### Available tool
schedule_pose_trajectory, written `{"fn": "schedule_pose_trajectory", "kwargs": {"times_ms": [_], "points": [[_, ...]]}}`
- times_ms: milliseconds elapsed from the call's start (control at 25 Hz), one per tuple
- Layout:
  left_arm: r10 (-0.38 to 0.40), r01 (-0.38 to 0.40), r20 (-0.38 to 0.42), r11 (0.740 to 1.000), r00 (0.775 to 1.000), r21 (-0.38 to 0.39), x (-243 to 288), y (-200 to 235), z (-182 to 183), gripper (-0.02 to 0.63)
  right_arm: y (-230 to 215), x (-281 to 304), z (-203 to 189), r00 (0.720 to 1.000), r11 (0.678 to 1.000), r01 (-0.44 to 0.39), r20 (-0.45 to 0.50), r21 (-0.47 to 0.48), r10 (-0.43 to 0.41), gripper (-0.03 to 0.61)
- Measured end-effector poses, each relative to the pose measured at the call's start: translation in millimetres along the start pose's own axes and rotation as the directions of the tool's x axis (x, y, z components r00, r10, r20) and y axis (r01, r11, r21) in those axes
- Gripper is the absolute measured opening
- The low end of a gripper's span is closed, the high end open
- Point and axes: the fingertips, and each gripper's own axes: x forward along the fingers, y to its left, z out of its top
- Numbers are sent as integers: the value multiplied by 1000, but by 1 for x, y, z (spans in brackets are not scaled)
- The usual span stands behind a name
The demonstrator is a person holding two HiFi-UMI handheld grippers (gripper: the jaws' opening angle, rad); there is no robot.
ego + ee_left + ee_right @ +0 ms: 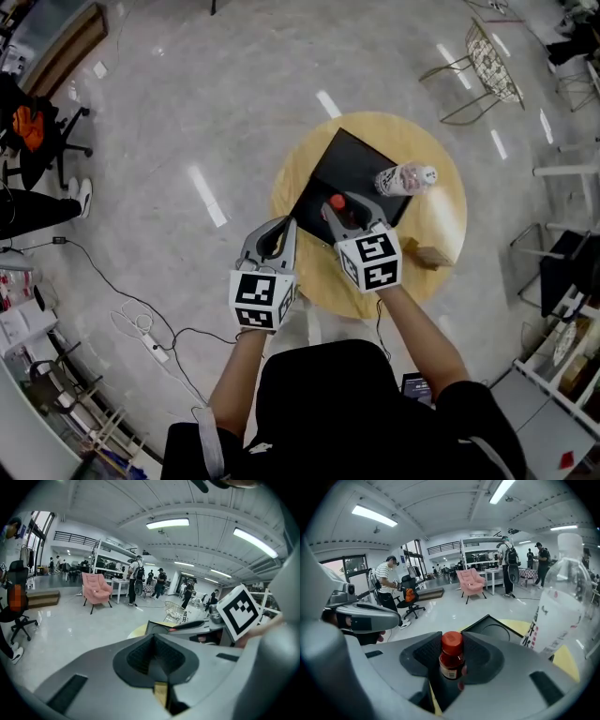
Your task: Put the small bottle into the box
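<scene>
The small bottle (337, 201), dark with a red cap, stands upright between the pads of my right gripper (342, 208), which is shut on it over the near edge of the black box (349, 161). In the right gripper view the small bottle (452, 657) fills the gap of the right gripper (451, 663), with the black box (494, 629) just beyond. My left gripper (278, 230) hangs at the left rim of the round wooden table (441, 220), shut and empty. In its own view the left gripper (152, 656) has its pads together.
A large clear bottle (405, 179) with a white cap sits at the box's right corner, close to my right gripper; it looms at the right as the large bottle (555, 616). A wooden block (429, 255) lies on the table's right side. A wire chair (487, 56) stands beyond.
</scene>
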Motion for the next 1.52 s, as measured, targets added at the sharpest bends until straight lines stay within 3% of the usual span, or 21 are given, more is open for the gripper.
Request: {"fn": "schedule_pose_trajectory", "kwargs": {"times_ms": [680, 1520], "points": [[73, -78, -57, 992, 996, -94, 22, 36, -44, 11, 12, 64, -16, 997, 995, -66, -55, -71, 62, 133], [73, -81, -77, 991, 994, -104, 36, 57, -52, 11, 20, 82, -29, 996, 991, -66, -59, -115, 59, 133]]}}
